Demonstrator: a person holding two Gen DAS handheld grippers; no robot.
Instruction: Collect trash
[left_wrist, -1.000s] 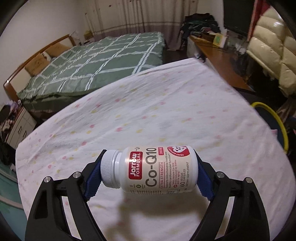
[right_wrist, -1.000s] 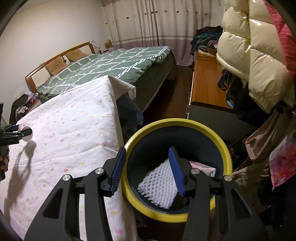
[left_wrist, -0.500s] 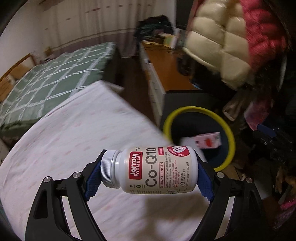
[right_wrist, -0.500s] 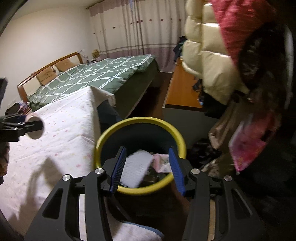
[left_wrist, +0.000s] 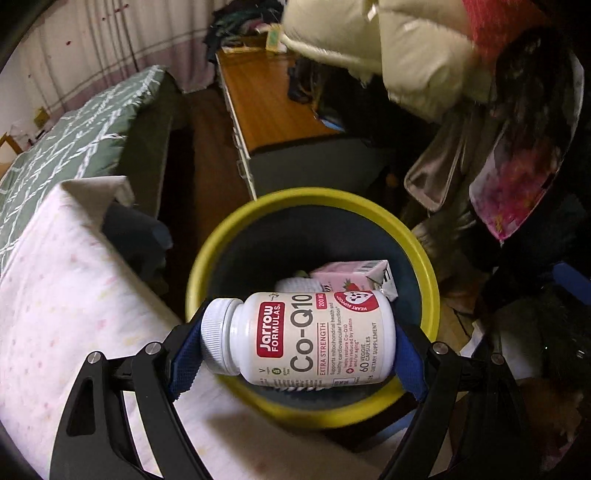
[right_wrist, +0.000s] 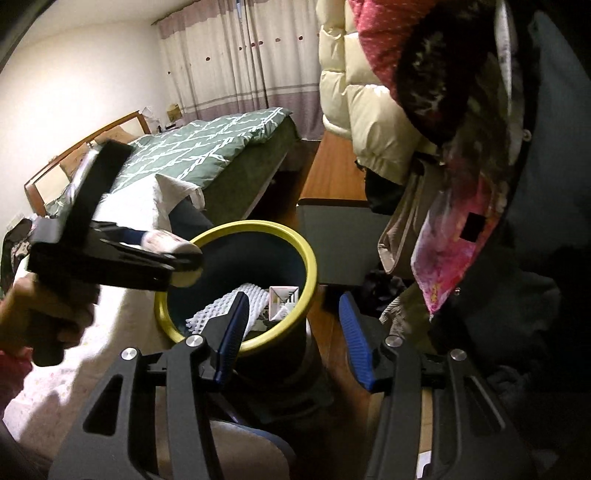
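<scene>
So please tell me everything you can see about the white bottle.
The bottle is white plastic with a ribbed white screw cap, closed. Its red-and-white label reads Jarrow Formulas Co-Q10, extra strength. It lies sideways, cap to the left, clamped end to end between the blue pads of the left gripper. It hangs just above the yellow-rimmed bin, touching only the pads.

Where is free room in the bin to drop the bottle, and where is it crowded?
Free: the dark inside of the bin along its far wall and left side, bordered by the yellow rim. Crowded: the nearer bottom, with the pink carton and white foam net. The bottle, held in the left tongs, hangs over the near rim.
</scene>
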